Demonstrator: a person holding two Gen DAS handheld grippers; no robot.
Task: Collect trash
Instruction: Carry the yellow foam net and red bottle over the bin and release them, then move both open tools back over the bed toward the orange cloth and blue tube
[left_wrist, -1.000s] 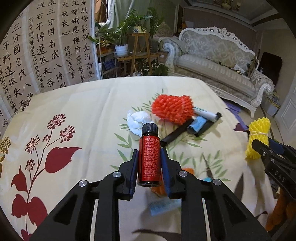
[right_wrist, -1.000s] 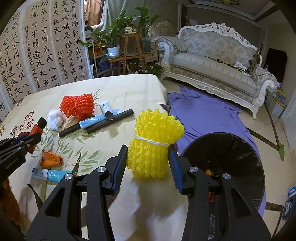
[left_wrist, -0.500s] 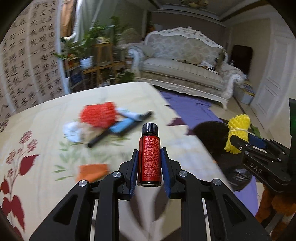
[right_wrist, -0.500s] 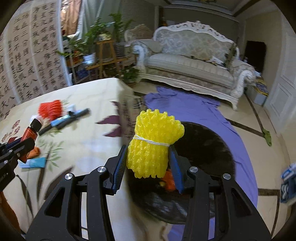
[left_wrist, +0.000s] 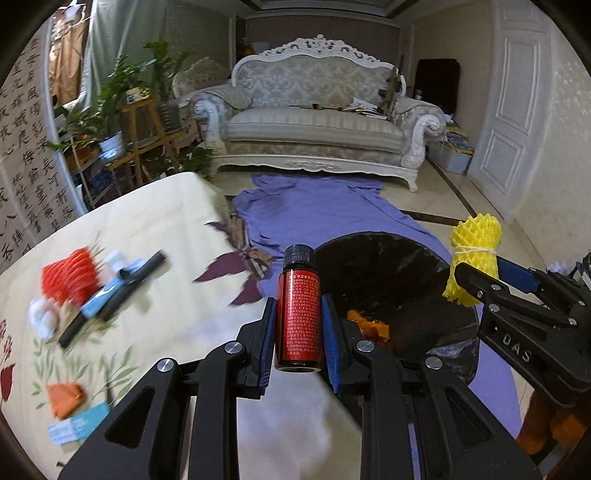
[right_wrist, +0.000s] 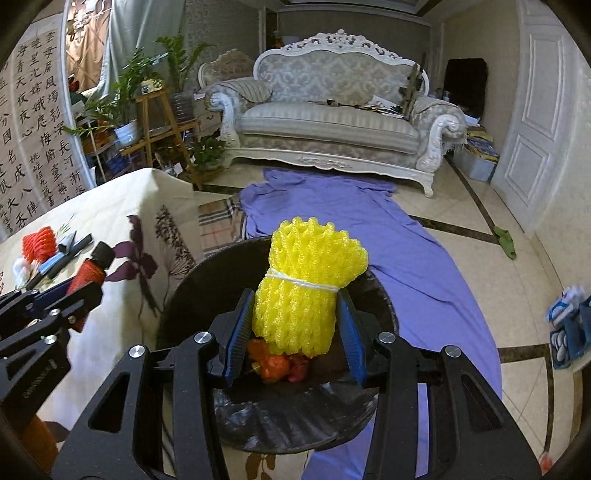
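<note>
Right wrist view, right tool (right_wrist: 295, 325) clamping yellow foam net (right_wrist: 306, 288), left tool (left_wrist: 298, 328) gripping red bottle (left_wrist: 298, 314)

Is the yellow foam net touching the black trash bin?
Apart. In the right wrist view the yellow foam net hangs clamped in the right hand-held gripper, above the black trash bin opening.

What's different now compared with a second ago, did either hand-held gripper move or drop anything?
Both swung from the table toward the black trash bin. The right hand-held gripper now holds the yellow foam net over the bin's opening; the left hand-held gripper carries the red bottle to the bin's edge. Nothing was let go. The trash on the table lies as before.
</note>
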